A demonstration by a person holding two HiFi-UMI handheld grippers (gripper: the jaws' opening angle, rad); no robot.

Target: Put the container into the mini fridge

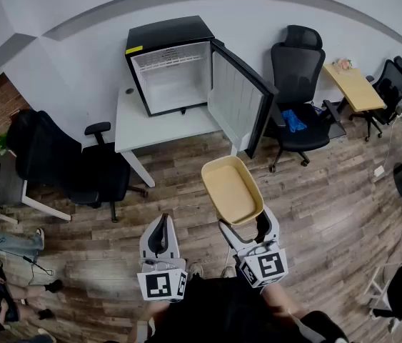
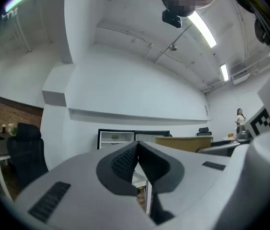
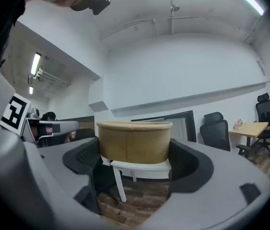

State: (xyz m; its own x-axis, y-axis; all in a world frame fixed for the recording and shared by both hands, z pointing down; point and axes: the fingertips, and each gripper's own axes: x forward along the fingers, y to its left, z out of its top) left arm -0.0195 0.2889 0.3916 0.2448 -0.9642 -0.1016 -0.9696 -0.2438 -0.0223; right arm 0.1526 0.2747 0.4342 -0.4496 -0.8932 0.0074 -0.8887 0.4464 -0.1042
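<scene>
Now | right tongs (image 1: 245, 224) clamp container (image 1: 230, 188) | left tongs (image 1: 161, 225) pressed together | fridge (image 1: 166, 36) door-open on white table (image 1: 133, 121) | wood floor (image 1: 315, 191), seemingly office

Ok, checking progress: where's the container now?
Head view, right of centre: the tan container is clamped in the right gripper, well short of the open mini fridge.

Matt container (image 1: 230, 190), glossy mini fridge (image 1: 168, 34), wood-plank floor (image 1: 329, 213).

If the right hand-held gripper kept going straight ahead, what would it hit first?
Gripped in front, the container leads: the right hand-held gripper would probably push it against the white table, at the front edge below the open mini fridge. Depth is hard to judge.
</scene>
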